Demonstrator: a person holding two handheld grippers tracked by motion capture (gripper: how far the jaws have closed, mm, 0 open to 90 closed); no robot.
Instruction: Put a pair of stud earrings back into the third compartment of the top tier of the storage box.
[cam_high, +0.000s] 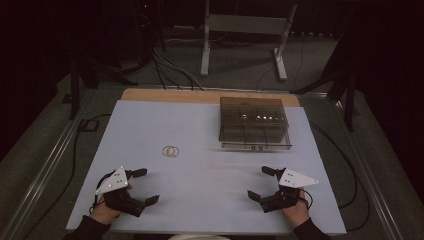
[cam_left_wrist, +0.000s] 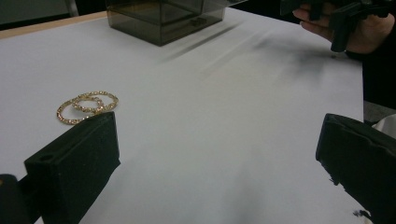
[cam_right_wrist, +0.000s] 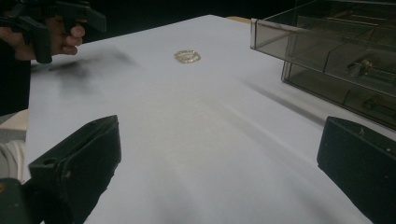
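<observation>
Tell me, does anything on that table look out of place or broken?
Nothing looks damaged or spilled. Two gold bracelets lie overlapping, loose on the white table, apart from the smoky drawer box. Both grippers, left and right, hover open.

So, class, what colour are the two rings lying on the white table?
Gold, with a beaded sparkle; the rings show best in the left gripper view.

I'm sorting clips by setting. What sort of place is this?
Probably a dim lab or recording studio: a pale blue-white table bearing a smoky clear plastic drawer box and gold beaded bracelets, with black cables across grey carpet.
</observation>
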